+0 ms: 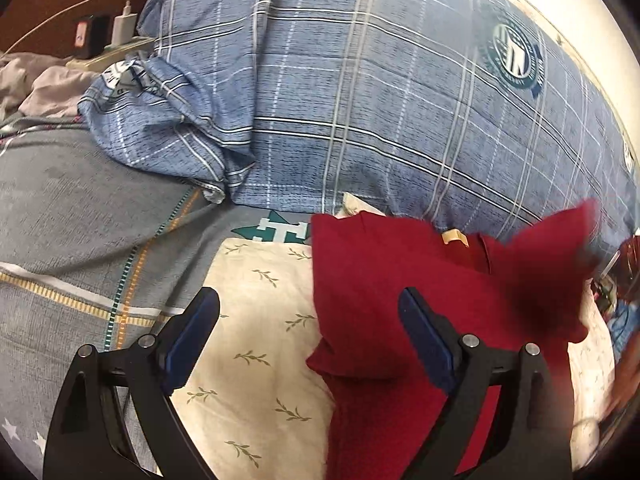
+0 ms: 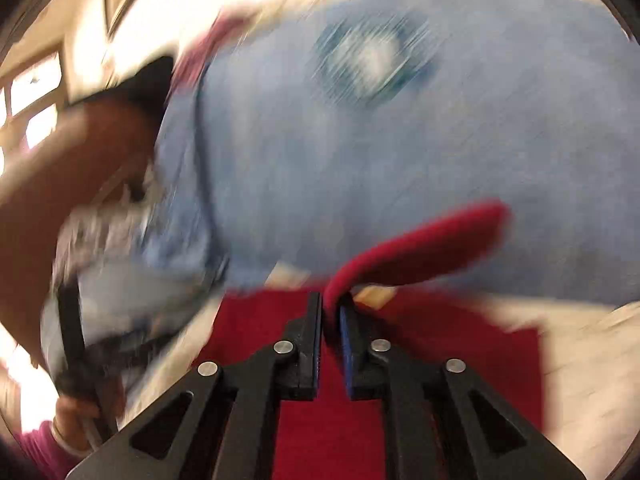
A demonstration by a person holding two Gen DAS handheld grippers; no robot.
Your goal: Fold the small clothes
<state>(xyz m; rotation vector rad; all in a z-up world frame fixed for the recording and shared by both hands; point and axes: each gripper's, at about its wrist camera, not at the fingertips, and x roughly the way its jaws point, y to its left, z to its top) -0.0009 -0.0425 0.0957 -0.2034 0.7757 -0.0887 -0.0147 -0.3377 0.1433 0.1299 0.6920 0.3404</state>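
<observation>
Cloth of deep red, a small garment point(image 1: 400, 280), lies on a cream sheet point(image 1: 256, 320) printed with small leafy sprigs, on a bed. In the left wrist view the garment spreads from the middle toward the right, with a pale tag point(image 1: 454, 237) near its far edge, and one corner point(image 1: 560, 248) is lifted and blurred at the right. The left gripper point(image 1: 308, 312) hangs over the near edge of the garment with its fingers spread wide and nothing between them: the left finger point(image 1: 192, 332) is above the cream sheet, the right finger point(image 1: 424, 336) above the red cloth.

Behind the garment lies a large blue plaid pillow point(image 1: 360, 100) bearing a round dark green crest point(image 1: 514, 56). To the left is a grey bedspread point(image 1: 80, 220) with yellow and green stripes, and in the far left corner a power strip point(image 1: 108, 54) with a white charger point(image 1: 122, 26) plugged into it.

The right wrist view is heavily blurred. The right gripper point(image 2: 330, 308) has its fingers drawn close together on a fold of the garment point(image 2: 420, 244), and that fold rises up and to the right above the rest of the red cloth, in front of the blue pillow point(image 2: 360, 160). At the left edge of this view is a dark shape too smeared to make out.
</observation>
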